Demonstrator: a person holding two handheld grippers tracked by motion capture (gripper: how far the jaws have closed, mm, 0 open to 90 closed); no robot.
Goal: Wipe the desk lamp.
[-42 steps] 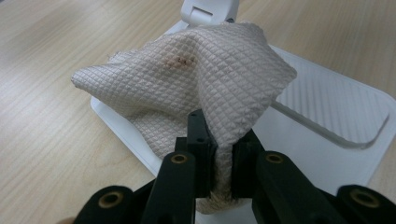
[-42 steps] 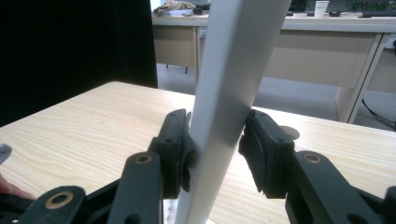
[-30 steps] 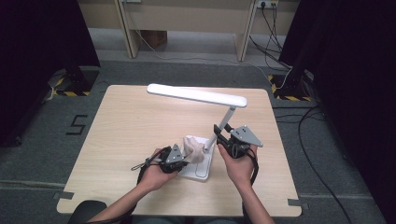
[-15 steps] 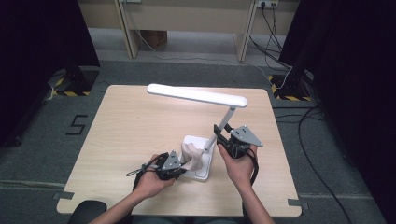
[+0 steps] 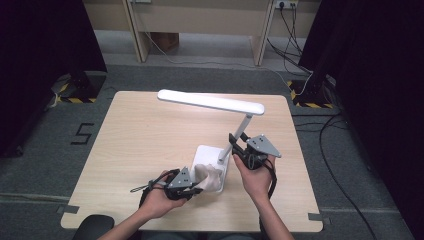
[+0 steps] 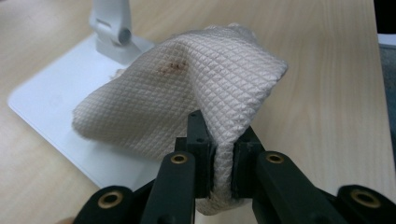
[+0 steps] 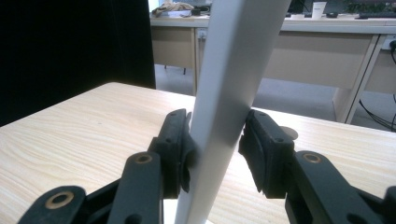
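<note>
White Lamp, Soft Cloth

White and shiny, the desk lamp (image 5: 215, 102) stands on the pale wooden tabletop (image 5: 140, 135), on the side near the person. Its flat base (image 5: 209, 154) lies between the two hands.

The left claw (image 6: 223, 154) is shut tight on a cream cloth (image 6: 187, 93). The cloth has a bumpy diamond pattern and a small brown mark on it. One fold is pinched between the black jaws. The rest of the cloth puffs up and hangs over the near edge of the lamp's base. In the high view, the left claw (image 5: 192, 186) and the cloth (image 5: 206, 174) sit at the front corner of the base.

The right claw (image 7: 215, 140) is closed on the lamp's thin white pole (image 7: 233, 84), one jaw on each side. The pole leans a little. In the high view, the right claw (image 5: 239, 146) grips the pole low down, just above the base.
</note>
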